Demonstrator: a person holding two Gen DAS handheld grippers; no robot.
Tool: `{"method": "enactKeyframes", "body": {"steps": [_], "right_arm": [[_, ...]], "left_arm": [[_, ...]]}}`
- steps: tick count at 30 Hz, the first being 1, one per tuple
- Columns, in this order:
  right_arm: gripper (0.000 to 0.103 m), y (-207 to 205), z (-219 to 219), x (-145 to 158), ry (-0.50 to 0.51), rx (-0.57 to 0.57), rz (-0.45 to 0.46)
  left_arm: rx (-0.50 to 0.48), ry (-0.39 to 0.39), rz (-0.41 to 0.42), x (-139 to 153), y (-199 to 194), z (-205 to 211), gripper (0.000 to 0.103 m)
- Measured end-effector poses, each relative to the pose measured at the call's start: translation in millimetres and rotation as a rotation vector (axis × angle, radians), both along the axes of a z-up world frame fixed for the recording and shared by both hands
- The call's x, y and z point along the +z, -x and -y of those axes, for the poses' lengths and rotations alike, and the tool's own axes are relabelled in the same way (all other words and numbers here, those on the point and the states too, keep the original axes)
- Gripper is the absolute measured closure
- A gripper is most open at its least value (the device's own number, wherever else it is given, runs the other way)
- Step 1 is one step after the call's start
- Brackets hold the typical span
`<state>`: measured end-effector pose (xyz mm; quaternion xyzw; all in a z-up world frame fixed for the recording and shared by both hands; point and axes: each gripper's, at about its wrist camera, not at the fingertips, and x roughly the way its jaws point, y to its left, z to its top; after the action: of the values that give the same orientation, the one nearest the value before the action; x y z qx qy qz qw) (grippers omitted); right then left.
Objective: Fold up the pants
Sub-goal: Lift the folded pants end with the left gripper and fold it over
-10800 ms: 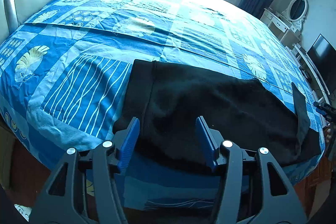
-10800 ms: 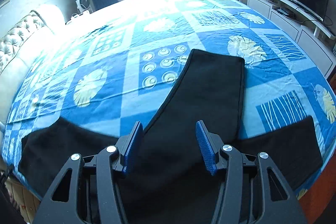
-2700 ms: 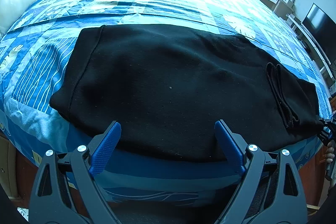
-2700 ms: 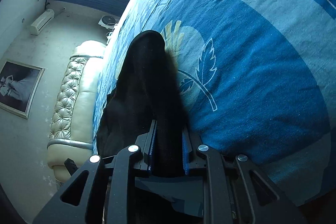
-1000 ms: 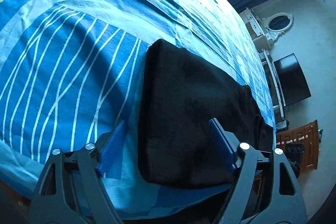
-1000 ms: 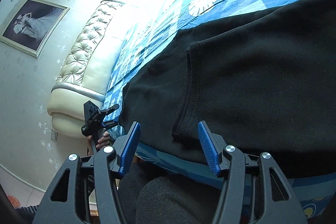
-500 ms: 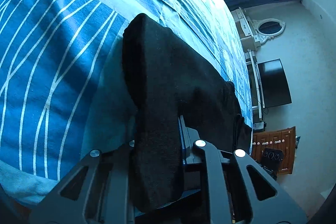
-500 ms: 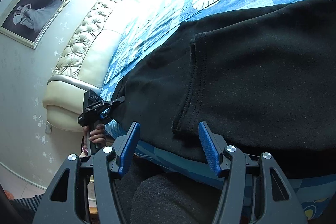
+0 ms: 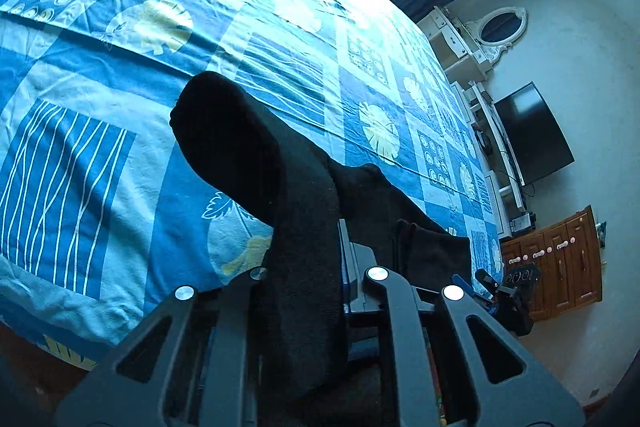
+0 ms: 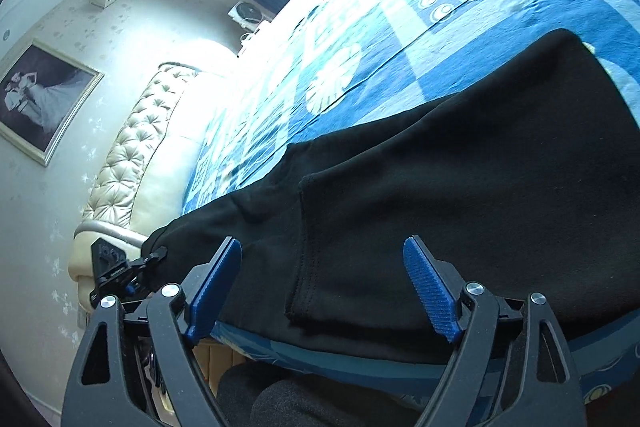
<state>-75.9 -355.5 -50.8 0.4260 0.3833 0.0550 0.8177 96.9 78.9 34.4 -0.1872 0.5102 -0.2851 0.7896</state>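
one pair of black pants (image 10: 460, 195) along the near edge of the bed (image 9: 280, 39), hem end just beside that edge. wide bare blue bedspread beyond the pants, up to the cream headboard (image 10: 132, 163). left gripper (image 9: 304, 267) clenched on a lifted fold of the pants, raised off the bed. right gripper (image 10: 324, 287) spread wide, gripping nothing, pads either side of the stitched hem. two grippers total. tv (image 9: 532, 135) and wooden cabinet (image 9: 560, 267) past the bed's far side.

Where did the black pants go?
The black pants lie along the blue bedspread's near edge, one end clamped in the left gripper.
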Motion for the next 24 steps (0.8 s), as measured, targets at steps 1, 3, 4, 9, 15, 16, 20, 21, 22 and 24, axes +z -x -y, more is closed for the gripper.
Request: {"method": "enactKeyframes", "body": {"steps": [1,3,4,9,15,16,20,21,22,24], "right_arm": [[0.018,2,4,0,0.012,-0.022,-0.007],[0.017,5,13,3,0.036,-0.072,-0.009],[0.016,7,19,4,0.048,-0.094,-0.01],[0.016,16,44,10,0.059,-0.194,-0.025],[0.016,28,64,16,0.045,-0.245,-0.027],[0.016,30,66,18,0.047,-0.243,-0.024],[0.016,38,76,25,0.066,-0.239,-0.017],[0.016,40,79,27,0.069,-0.241,-0.018],[0.016,44,82,28,0.071,-0.245,-0.021],[0.016,51,89,28,0.069,-0.255,-0.019]], "left_arm": [[-0.008,-0.018,0.017,10,1,8,0.089],[-0.025,-0.06,0.055,25,10,28,0.089],[-0.035,-0.085,0.078,33,14,39,0.089],[-0.083,-0.204,0.188,61,36,96,0.089],[-0.123,-0.297,0.251,74,54,169,0.089],[-0.129,-0.311,0.256,73,57,181,0.089],[-0.156,-0.406,0.307,62,70,233,0.089],[-0.162,-0.43,0.319,59,73,246,0.089],[-0.17,-0.453,0.328,54,76,258,0.089],[-0.187,-0.488,0.334,43,81,279,0.089]]}}
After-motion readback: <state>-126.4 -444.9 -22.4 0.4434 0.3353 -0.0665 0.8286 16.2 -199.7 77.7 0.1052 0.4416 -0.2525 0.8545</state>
